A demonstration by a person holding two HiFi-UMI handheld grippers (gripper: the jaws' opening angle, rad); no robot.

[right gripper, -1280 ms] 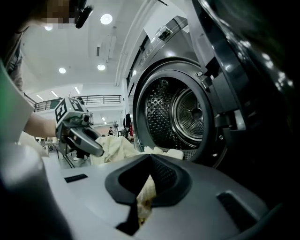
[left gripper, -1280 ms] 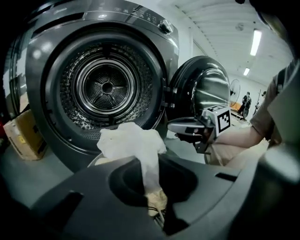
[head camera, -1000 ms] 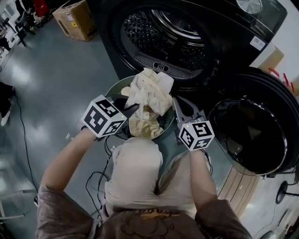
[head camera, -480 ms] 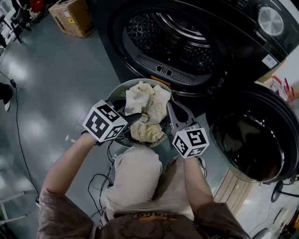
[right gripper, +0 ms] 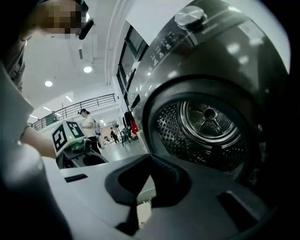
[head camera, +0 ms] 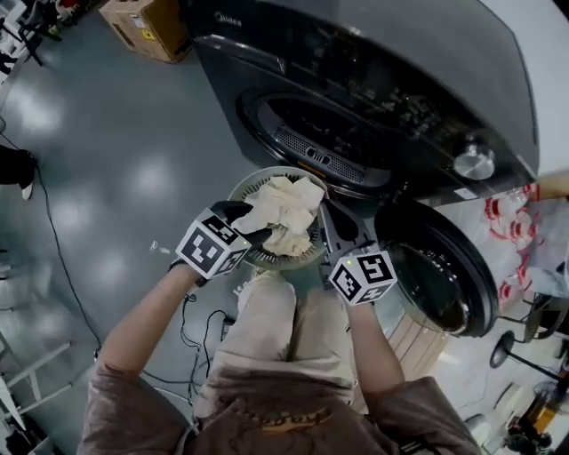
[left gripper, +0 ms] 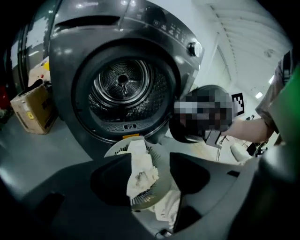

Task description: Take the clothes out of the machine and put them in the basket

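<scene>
The left claw [left gripper: 149,171] has just been opening and its two dark, rounded pads stand apart; between them the clothes [left gripper: 139,164] are seen, not pressed by either pad but lying below in the basket [left gripper: 151,198]. The right claw [right gripper: 149,180] has its matte black pads drawn together at the tips, leaving only a thin wedge of light behind them, and grips nothing. The clothes [head camera: 283,209] are a crumpled, cream-coloured bundle of soft fabric, heaped over the rim of the basket [head camera: 247,186], which is round, pale grey and cut with narrow slots. It stands on the shiny grey floor [head camera: 116,160] just in front of the machine [head camera: 373,80], a dark, glossy body with a silver knob [head camera: 474,162]. The drum [left gripper: 123,82] is perforated metal with a bright ribbed back. The round door [head camera: 436,275] hangs open at the right. A cardboard box [head camera: 147,27] sits beside the machine, partly cut off by the frame. The fabric hides the bottom of the basket, and in the right gripper view the claw body covers it almost wholly
</scene>
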